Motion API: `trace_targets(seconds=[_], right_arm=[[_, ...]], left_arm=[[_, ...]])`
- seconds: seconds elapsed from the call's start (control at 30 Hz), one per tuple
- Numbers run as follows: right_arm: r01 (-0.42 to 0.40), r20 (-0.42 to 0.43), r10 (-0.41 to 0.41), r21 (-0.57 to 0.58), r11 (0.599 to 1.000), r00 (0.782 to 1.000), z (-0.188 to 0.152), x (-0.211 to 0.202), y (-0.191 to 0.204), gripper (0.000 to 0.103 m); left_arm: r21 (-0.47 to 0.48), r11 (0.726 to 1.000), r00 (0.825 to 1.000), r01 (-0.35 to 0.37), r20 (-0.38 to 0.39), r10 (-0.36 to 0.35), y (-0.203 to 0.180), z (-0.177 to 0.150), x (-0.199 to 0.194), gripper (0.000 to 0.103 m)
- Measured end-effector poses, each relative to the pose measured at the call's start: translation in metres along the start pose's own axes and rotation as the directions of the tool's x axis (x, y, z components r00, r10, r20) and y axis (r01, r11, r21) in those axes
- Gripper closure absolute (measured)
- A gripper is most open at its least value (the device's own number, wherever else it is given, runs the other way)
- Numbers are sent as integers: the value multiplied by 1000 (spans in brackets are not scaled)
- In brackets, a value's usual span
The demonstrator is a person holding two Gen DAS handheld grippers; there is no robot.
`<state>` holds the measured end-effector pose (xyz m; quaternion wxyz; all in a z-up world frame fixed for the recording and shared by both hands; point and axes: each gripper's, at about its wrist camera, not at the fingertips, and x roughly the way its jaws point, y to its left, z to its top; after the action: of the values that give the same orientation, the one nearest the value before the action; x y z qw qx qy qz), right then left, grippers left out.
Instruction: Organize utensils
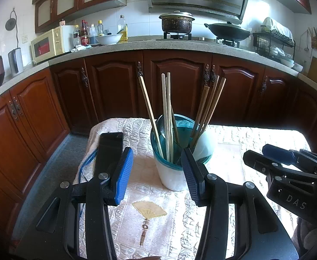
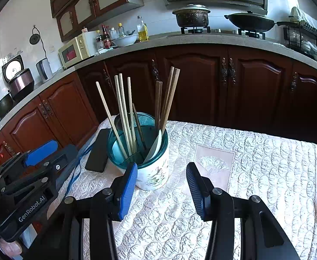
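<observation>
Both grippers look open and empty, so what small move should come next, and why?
Probably ease the left gripper forward around the white ceramic utensil holder with teal rim to steady it: its open jaws already flank the holder, and wooden chopsticks lean loosely inside.

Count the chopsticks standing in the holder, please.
9: four pale chopsticks at the left of the holder, one short dark one at the middle, four brown ones at the right; others may be hidden.

a black phone (image 1: 110, 149) lies on the quilted tablecloth (image 2: 256, 162), with a microwave (image 1: 50, 43) on the counter (image 1: 136, 45).
</observation>
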<state>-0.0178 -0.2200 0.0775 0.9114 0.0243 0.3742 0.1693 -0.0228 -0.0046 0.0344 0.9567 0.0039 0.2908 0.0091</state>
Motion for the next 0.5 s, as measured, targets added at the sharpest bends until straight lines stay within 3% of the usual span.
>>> trace_targets(seconds=[0.5], right_arm=[[-1,-6,1,-15,1000,1000,1,5,2,58]], left_arm=[[3,1000,1000,-15,4,15,4,1,0,58]])
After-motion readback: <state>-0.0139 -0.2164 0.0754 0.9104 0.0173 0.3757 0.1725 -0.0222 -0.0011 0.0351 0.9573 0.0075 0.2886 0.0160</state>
